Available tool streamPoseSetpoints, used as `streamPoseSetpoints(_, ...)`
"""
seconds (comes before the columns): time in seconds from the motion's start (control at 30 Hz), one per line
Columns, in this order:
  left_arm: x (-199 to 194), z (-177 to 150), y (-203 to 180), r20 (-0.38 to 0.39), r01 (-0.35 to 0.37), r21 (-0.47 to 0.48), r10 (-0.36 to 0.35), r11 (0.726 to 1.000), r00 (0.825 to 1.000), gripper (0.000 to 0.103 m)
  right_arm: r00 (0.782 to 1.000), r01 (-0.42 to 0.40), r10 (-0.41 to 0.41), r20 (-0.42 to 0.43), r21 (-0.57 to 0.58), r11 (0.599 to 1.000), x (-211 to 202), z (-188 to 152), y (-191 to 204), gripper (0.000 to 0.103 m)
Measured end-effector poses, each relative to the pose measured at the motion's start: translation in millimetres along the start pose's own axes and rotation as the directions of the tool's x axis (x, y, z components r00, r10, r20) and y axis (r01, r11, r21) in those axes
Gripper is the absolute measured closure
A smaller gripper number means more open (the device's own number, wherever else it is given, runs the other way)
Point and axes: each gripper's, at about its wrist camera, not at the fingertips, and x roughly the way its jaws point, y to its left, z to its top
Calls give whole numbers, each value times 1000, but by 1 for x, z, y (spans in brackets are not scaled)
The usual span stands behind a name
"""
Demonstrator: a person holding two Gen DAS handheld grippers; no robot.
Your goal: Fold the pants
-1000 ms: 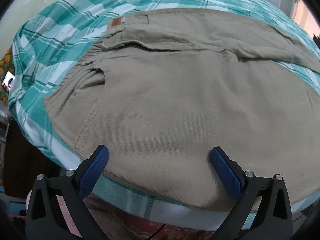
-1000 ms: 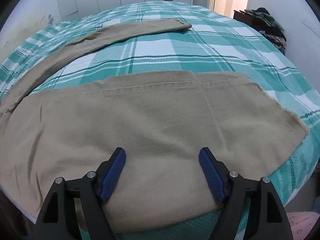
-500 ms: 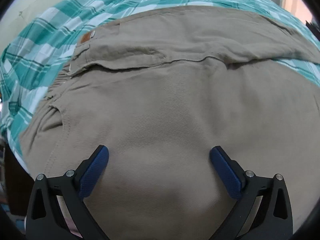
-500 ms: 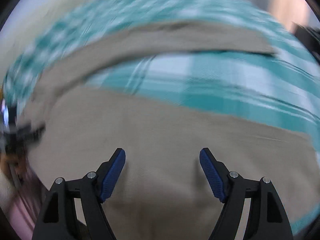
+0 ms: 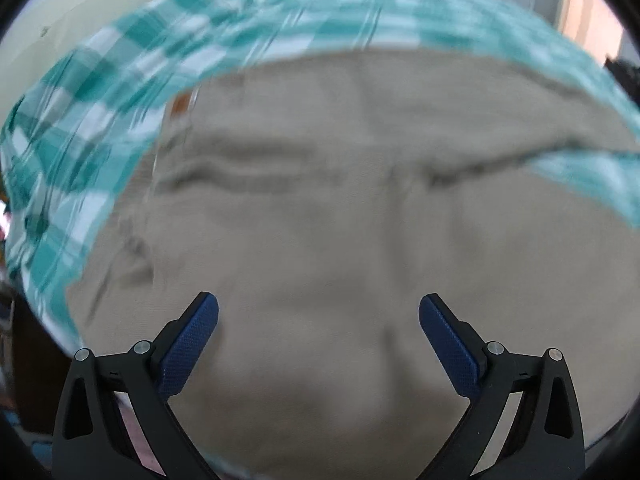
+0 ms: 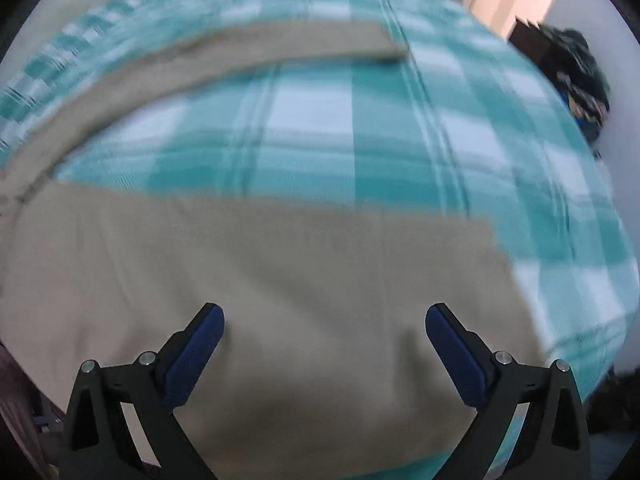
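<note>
The left gripper (image 5: 319,312) has its jaws wide apart, and the khaki pants (image 5: 340,220) fill the space between and ahead of them, spread flat on the teal checked bedspread (image 5: 100,120) (both views are blurred). The right gripper (image 6: 325,322) also stands spread, empty, over one trouser leg (image 6: 280,272); the other leg (image 6: 240,52) lies well ahead of its jaws.

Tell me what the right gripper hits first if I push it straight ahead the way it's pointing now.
Most likely the khaki pants: the near leg fills the space between and ahead of the right gripper, whose fingers are open. Beyond it lies the checked bedsheet. The frame is blurred, so depth is uncertain.
</note>
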Motion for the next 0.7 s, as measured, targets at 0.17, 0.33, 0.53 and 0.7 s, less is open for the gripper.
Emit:
streamPoseSetpoints(0.17, 26, 71, -30, 74, 38, -31, -35, 999, 997, 2, 964, -235, 231, 130, 14, 972, -12, 107, 18, 3)
streamPoseSetpoints(0.33, 102, 89, -28, -20, 9, -118, -11, 993, 1000, 0, 907, -388, 372, 198, 47, 920, 39, 208, 45, 13)
streamPoseSetpoints(0.53, 115, 74, -26, 43, 27, -102, -23, 994, 999, 1, 934, -339, 316, 168, 137, 931, 142, 251, 8, 28)
streamPoseSetpoints(0.7, 118, 73, -29, 78, 19, -102, -11, 995, 997, 1, 977, -78, 7, 214, 328, 942, 154, 228, -102, 52)
